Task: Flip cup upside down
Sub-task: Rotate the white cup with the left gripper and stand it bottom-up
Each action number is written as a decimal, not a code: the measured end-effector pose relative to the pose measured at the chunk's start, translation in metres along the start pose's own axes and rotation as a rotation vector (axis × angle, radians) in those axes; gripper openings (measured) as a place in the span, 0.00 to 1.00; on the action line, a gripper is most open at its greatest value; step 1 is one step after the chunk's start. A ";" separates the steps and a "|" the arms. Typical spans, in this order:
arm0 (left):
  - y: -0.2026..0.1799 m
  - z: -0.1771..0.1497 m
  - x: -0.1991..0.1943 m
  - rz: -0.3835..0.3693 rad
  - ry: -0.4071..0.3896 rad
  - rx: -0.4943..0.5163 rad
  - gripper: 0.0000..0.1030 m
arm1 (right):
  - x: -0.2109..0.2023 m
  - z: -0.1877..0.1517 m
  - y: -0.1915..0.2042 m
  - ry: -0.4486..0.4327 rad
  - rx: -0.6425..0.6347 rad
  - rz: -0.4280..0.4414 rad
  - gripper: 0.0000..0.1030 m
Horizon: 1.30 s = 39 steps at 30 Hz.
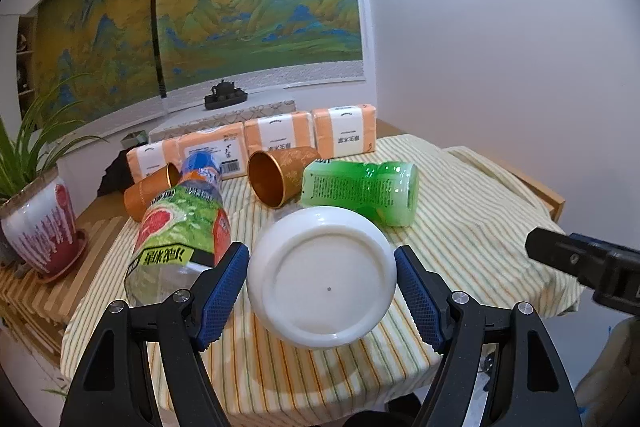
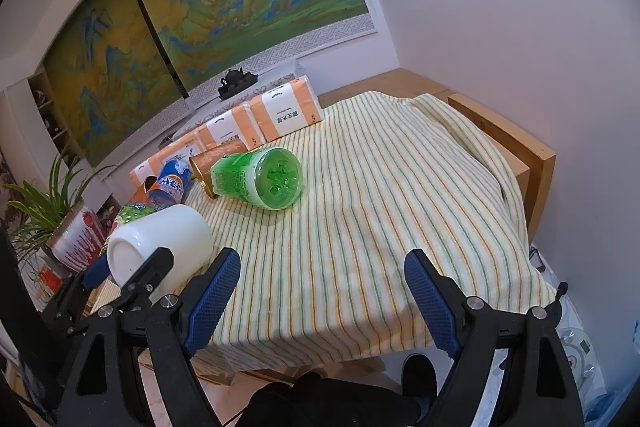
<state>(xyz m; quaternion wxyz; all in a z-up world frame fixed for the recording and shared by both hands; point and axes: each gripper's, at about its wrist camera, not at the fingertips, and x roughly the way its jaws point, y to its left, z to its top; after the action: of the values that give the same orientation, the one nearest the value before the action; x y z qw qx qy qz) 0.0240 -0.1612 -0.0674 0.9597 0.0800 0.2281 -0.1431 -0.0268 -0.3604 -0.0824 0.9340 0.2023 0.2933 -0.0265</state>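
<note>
Both the left gripper (image 1: 320,291) and the right gripper (image 2: 322,301) share one build: matte black plastic arms, silver round screws at the joints, and blue ribbed pads (image 2: 210,301) lining each finger.

The tissue packs (image 1: 343,129) at the back of the table carry white labels printed with Chinese characters, upside down in the left wrist view and too small to read with certainty. One pack (image 1: 224,153) also bears a barcode. The clear bottle (image 1: 182,227) with the grapefruit picture has large yellow-green Chinese characters (inverted) on its label. The green bottle (image 1: 360,189) shows a block of fine print, illegible.
</note>
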 end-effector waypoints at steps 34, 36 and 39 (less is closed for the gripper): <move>0.022 0.026 0.025 -0.106 0.036 -0.057 0.75 | 0.015 0.001 0.006 0.021 -0.019 -0.027 0.79; 0.025 0.025 0.025 -0.104 0.040 -0.061 0.76 | 0.016 0.000 0.008 0.022 -0.022 -0.026 0.79; 0.026 0.024 0.023 -0.111 0.042 -0.060 0.82 | 0.016 0.001 0.012 0.022 -0.026 -0.026 0.79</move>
<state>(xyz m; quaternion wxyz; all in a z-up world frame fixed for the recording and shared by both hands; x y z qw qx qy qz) 0.0616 -0.1469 -0.0546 0.9472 0.0413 0.2566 -0.1875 -0.0106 -0.3484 -0.0862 0.9328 0.1865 0.3065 -0.0325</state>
